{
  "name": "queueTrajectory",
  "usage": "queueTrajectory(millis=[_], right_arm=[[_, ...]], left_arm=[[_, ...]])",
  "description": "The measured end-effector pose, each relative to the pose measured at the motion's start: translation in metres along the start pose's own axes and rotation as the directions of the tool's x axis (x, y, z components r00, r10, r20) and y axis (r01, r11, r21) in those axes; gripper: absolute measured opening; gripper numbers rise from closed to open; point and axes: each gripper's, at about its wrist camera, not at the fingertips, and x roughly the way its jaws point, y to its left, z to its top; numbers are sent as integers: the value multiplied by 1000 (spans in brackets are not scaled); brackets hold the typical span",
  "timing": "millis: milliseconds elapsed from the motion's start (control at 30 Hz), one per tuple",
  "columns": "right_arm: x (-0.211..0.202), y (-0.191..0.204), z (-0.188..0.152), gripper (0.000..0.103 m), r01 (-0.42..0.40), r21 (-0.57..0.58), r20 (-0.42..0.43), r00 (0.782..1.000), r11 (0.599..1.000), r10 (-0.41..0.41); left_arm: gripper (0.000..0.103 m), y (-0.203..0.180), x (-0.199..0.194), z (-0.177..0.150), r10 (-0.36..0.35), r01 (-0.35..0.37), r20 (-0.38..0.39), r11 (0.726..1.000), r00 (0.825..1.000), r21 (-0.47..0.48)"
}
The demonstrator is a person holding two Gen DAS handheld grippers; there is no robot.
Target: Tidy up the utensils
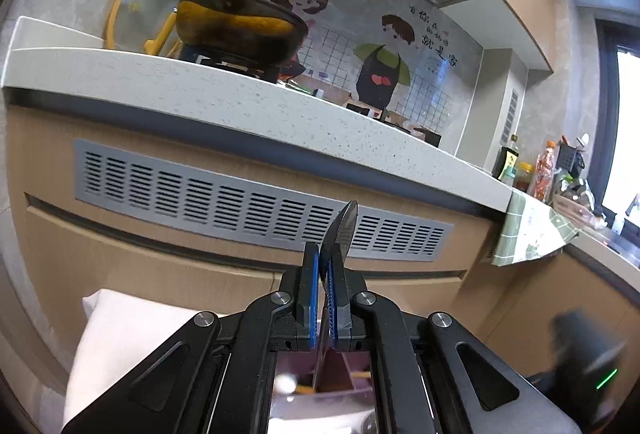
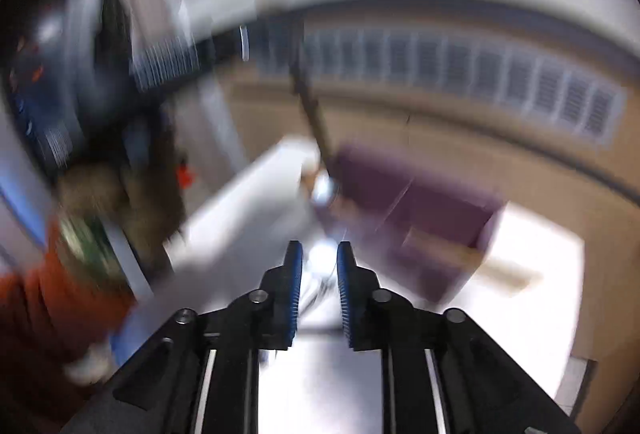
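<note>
Black linkage arms fill the bottom of the left wrist view, and at lower centre the left gripper [image 1: 325,266] has its blue-padded jaws pinched shut on a dark, thin utensil [image 1: 340,230]. Its pointed end rises above the pads toward mid-frame; its lower part runs down between the arms, and what kind of utensil it is cannot be told. Below it, between the arms, part of a purple organizer tray [image 1: 332,370] shows, mostly hidden by the gripper. A white cloth [image 1: 120,334] lies at lower left. Behind stand wood-toned cabinet fronts with a grey vent grille [image 1: 240,198], then the pale speckled table [image 1: 240,90] edge crossing the frame. On it at upper left sits a yellow-handled pan [image 1: 236,22], its handle cut off by the top edge.

Heavy motion blur smears the right wrist view. At bottom centre the right gripper [image 2: 319,262] has its jaws parted, with nothing between them. Beyond, right of centre, the purple tray [image 2: 432,206] is a blur, and a dark rod-like shape [image 2: 312,106] rises from its left end.
</note>
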Motion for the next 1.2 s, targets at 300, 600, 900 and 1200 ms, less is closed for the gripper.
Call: queueTrajectory(millis=[300,600,900,1200], right_arm=[[98,20,-25,17,15,-126,-159,987,992,-35],[152,64,-7,19,-5,-402,-213,973,916,-88],[184,65,2,20,-3,-420,-210,973,907,-94],[165,66,1,4,24,-332,-151,985,943,-78]], left_arm=[[4,55,-44,-27,89,-93,-66,994,994,-59],[4,107,-64,-47,122,-137,-118,982,985,-131],[4,131,-59,-61,98,-126,-158,976,983,-179],[4,122,-62,-66,94,-127,-178,975,979,-184]])
